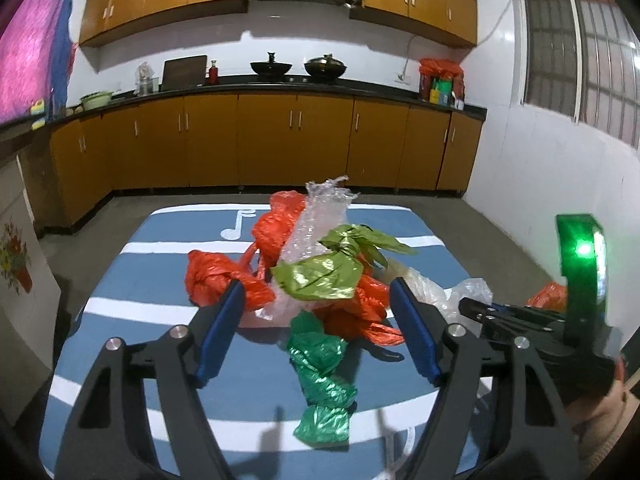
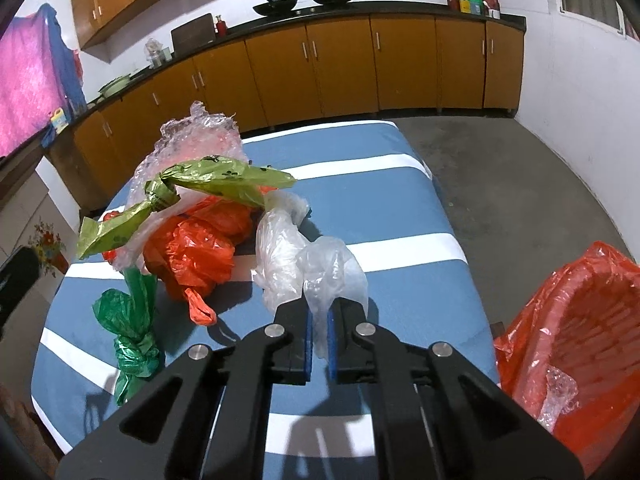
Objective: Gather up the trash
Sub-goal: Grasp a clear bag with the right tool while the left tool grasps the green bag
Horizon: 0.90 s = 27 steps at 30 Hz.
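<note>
A heap of crumpled plastic bags lies on the blue-and-white striped bench (image 2: 400, 208), and the places below are given from that heap. At its core sit the orange bags (image 1: 228, 280), with a clear sheet of bubble wrap (image 1: 320, 216) standing up at the far side and an olive-green bag (image 1: 320, 276) draped over the top. A dark green knotted bag (image 1: 320, 384) trails out of the heap's near edge, toward the cameras. The left tongs (image 1: 316, 320) are spread wide, their blue pads to either side of the heap's near edge, pressing on nothing. On the heap's right side a clear thin bag (image 2: 296, 252) lies against the orange ones; the right tongs (image 2: 319, 344) are clenched on its near end, the film pinched between the blue pads. Further right of the heap, off the edge of the bench, stands a basket lined with an orange bag (image 2: 580, 320), with a scrap of clear plastic already inside it.
</note>
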Each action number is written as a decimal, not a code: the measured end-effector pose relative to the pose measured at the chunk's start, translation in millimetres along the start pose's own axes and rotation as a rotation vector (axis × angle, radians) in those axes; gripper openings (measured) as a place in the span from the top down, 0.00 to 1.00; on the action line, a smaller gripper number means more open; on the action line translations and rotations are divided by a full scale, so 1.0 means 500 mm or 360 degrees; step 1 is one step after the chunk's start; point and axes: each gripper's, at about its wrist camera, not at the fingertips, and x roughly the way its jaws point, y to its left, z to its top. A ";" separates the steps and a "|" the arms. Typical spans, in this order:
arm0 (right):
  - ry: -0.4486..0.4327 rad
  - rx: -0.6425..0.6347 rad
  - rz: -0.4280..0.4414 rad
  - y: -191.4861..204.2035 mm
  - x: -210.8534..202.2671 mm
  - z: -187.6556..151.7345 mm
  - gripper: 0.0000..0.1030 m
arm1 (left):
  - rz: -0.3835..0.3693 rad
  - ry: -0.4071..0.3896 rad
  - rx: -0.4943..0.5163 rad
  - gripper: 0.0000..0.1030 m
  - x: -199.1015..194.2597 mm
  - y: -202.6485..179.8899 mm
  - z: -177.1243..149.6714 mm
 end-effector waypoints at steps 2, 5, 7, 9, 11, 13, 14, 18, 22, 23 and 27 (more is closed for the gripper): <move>0.0003 0.0003 0.0001 -0.002 -0.001 0.000 0.94 | 0.0022 0.0029 0.0050 0.38 0.022 -0.013 0.001; 0.0007 0.0013 0.0003 -0.006 -0.001 0.000 0.94 | 0.0042 0.0077 0.0106 0.46 0.056 -0.022 0.001; 0.0010 0.0018 0.0002 -0.009 -0.001 0.000 0.94 | 0.0054 0.0096 0.0126 0.47 0.072 -0.021 0.001; 0.0011 0.0022 -0.0001 -0.010 0.000 0.001 0.94 | 0.0058 0.0107 0.0130 0.47 0.085 -0.017 0.005; 0.0015 0.0027 -0.0002 -0.011 0.003 0.003 0.94 | 0.0051 0.0100 0.0133 0.51 0.094 -0.012 0.011; 0.0019 0.0033 -0.0002 -0.012 0.005 0.003 0.94 | 0.0031 0.0102 0.0161 0.64 0.105 -0.012 0.018; 0.0021 0.0034 -0.0002 -0.012 0.006 0.002 0.94 | 0.0011 0.0116 0.0171 0.68 0.111 -0.011 0.019; 0.0023 0.0036 0.0000 -0.013 0.009 0.001 0.94 | -0.0072 0.0195 0.0167 0.87 0.132 -0.011 0.017; 0.0018 0.0041 0.0001 -0.014 0.007 0.000 0.94 | -0.0123 0.0248 0.0133 0.98 0.140 -0.009 0.010; 0.0014 0.0044 0.0003 -0.016 0.004 0.000 0.94 | -0.0138 0.0255 0.0111 0.98 0.139 -0.005 0.008; -0.0007 0.0050 0.0009 -0.022 -0.010 -0.001 0.94 | -0.0190 0.0240 0.0046 0.98 0.121 0.008 0.008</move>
